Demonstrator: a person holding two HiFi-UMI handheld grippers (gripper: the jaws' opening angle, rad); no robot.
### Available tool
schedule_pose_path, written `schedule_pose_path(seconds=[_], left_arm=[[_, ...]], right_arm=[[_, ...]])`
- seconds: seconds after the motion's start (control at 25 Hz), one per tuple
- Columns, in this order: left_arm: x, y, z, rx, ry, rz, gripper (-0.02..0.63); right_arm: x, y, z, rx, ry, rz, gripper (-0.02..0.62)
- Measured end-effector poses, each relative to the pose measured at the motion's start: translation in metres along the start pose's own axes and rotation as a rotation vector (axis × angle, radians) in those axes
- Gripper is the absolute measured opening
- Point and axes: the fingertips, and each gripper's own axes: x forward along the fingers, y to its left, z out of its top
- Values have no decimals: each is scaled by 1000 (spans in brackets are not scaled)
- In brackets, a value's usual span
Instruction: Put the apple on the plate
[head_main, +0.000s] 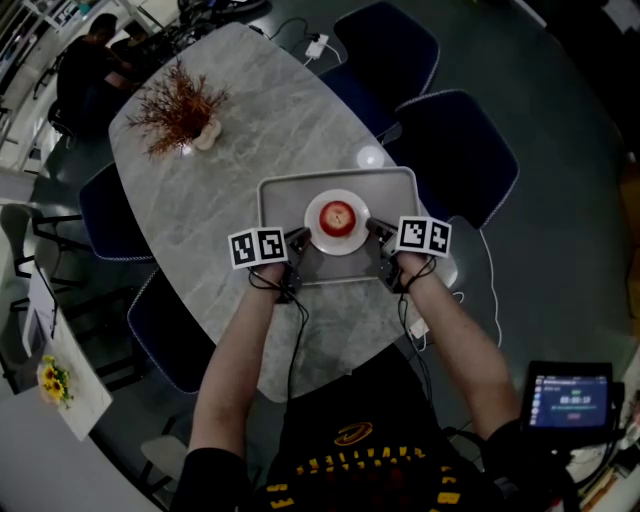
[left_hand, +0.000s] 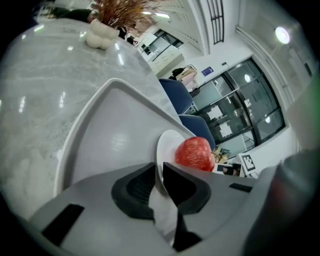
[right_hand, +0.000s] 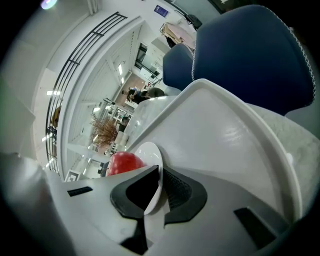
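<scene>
Red apple on plate — L gripper, R gripper fingers pinch opp. rims, apple btwn them.

- My left gripper and right gripper clamp the rim of the plate, blocking both its sides
- The tray floor beyond the plate is bare, walled by its raised rim
- The dried plant stands well apart across open table

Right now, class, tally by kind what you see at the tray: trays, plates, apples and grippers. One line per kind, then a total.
tray: 1
plate: 1
apple: 1
grippers: 2, the left gripper and the right gripper, each shut on the plate's rim
total: 5
</scene>
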Motion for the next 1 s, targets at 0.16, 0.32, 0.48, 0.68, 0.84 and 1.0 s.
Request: schedule_pose_path(seconds=[0.16, 0.32, 0.48, 0.68, 0.84, 1.0], left_arm=[[-3, 4, 5, 129, -10, 98, 69], [-13, 6, 9, 164, -51, 139, 69], [-25, 4, 12, 230, -89, 189, 69], [-53, -36, 19, 436, -196, 180, 69], [-87, -73, -4, 596, -269, 138, 38], [-109, -93, -17, 659, -341, 136, 34]], right_arm=[[-1, 0, 2, -139, 30, -58, 29], [-12, 2, 8, -318, 17, -153, 29], [-26, 8, 18, -425, -43, -180, 28], [-50, 30, 26, -645, -136, -214, 28], [-74, 65, 11, -731, -208, -169, 28], [-88, 93, -6, -792, -240, -112, 28]])
